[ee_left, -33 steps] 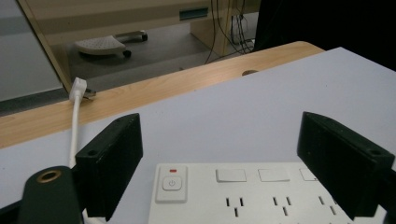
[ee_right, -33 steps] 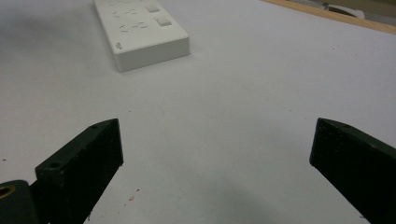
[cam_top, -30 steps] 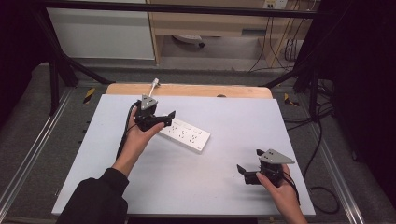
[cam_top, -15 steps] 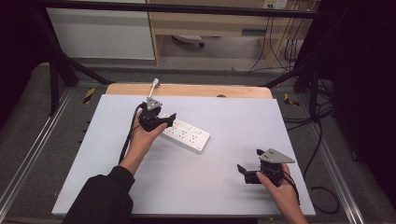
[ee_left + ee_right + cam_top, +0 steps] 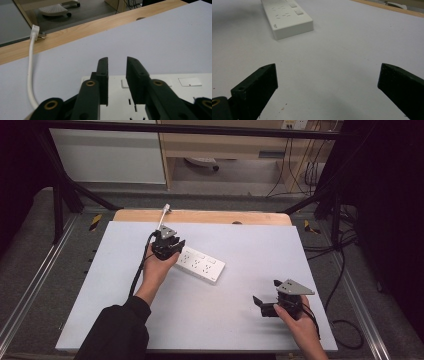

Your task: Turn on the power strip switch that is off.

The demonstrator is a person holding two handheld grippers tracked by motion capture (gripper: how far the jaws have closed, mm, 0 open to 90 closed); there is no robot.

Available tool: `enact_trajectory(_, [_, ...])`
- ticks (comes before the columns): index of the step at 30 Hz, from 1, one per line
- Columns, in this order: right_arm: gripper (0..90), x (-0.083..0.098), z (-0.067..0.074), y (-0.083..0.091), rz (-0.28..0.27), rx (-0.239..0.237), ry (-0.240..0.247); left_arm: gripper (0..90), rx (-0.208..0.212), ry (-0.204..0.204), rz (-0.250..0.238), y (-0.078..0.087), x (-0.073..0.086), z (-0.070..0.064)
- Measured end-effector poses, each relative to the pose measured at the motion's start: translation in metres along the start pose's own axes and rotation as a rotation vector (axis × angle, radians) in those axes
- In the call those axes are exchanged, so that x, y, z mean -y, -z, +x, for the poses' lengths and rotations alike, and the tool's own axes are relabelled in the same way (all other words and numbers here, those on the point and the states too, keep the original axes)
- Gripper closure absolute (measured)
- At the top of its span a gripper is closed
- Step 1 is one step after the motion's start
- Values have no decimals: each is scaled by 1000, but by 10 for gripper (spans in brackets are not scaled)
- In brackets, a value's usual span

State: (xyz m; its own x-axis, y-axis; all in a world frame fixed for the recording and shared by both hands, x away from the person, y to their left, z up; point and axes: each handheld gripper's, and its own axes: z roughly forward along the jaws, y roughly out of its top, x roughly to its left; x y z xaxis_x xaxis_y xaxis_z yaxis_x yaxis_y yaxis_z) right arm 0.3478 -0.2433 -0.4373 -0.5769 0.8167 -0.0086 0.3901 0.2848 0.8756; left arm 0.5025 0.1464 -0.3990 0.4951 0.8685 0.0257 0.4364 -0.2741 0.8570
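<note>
A white power strip lies slanted on the white tabletop, left of centre. Its white cord runs back to a plug on the wooden strip. My left gripper hovers over the strip's left end. In the left gripper view its jaws have just been closing and stand a narrow gap apart above the strip, with nothing between them. My right gripper rests low near the front right, jaws wide open, apart from the strip.
A wooden strip borders the tabletop's far edge. Black frame legs and cables stand on the grey floor beyond. The cord curves along the left of the power strip, with its plug at the wood's edge.
My left gripper has shifted slightly and its jaws have drawn together over the power strip's left end. The right gripper has stayed where it was.
</note>
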Motion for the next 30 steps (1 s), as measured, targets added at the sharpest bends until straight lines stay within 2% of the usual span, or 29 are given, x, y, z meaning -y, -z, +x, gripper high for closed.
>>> enact_trajectory(4, [33,0,1,1,-3,4,4,826,9,5,8,-1,1,2])
enact_trajectory(8, [33,-1,2,0,-2,4,3,886,21,16,25,-4,3,2])
enact_trajectory(15, [33,-1,2,-2,-2,-2,6,900,42,10,68,-10,8,4])
enact_trajectory(18, [33,-1,2,-2,-2,-2,4,900,41,11,73,-12,9,4])
enact_trajectory(24, [33,-1,2,-1,0,4,4,900,31,-5,123,-17,13,5])
enact_trajectory(27, [33,-1,2,-1,-4,3,3,900,33,-8,124,-17,14,5])
enact_trajectory(30, [34,0,2,-3,7,3,4,900,34,8,126,-17,13,6])
